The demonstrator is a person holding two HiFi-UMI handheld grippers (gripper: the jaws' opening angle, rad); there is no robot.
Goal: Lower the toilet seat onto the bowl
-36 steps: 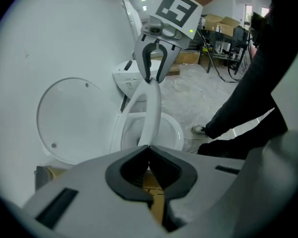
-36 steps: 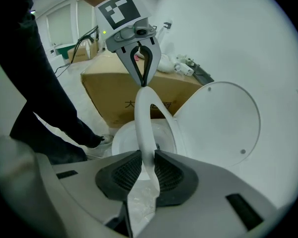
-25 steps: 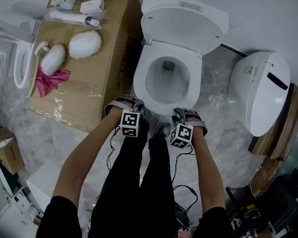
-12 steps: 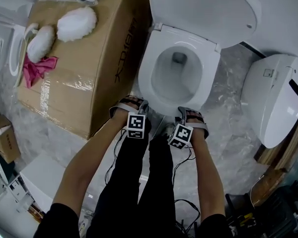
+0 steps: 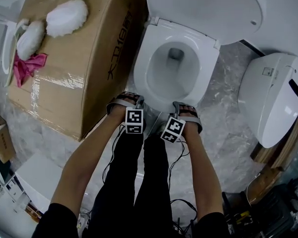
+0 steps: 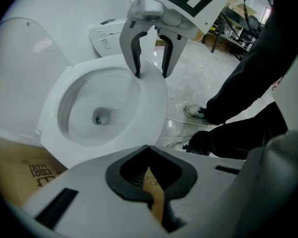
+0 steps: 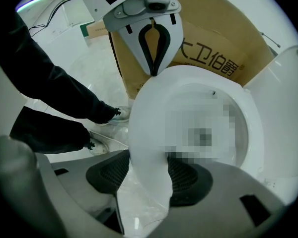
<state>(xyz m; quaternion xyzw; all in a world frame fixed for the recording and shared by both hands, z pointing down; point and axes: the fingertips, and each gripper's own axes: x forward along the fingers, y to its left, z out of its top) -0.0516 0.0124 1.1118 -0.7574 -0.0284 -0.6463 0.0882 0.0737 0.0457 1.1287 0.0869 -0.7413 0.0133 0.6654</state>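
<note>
The white toilet seat (image 5: pixel 204 58) lies flat on the bowl (image 5: pixel 171 73), and the lid (image 5: pixel 203 6) stands raised behind it. Both grippers are at the seat's front rim. My left gripper (image 5: pixel 138 104) is shut with nothing in it, just left of the rim's tip; in the left gripper view (image 6: pixel 149 150) its pads meet above the seat (image 6: pixel 151 108). My right gripper (image 5: pixel 178 106) straddles the front rim. In the right gripper view (image 7: pixel 149 175) its jaws are opening, with the seat's edge (image 7: pixel 149 128) still between the pads.
A big cardboard box (image 5: pixel 84 78) stands tight against the toilet's left side, with white fluffy pads (image 5: pixel 67 16) and a pink cloth (image 5: pixel 27 66) on top. Another white toilet unit (image 5: pixel 275 98) sits at the right. The person's legs (image 5: pixel 134 182) and cables are just behind the grippers.
The seat lies down in all frames. Both grippers stay at its front rim, and the right one has shifted slightly left. The head view has swung closer over the bowl.
</note>
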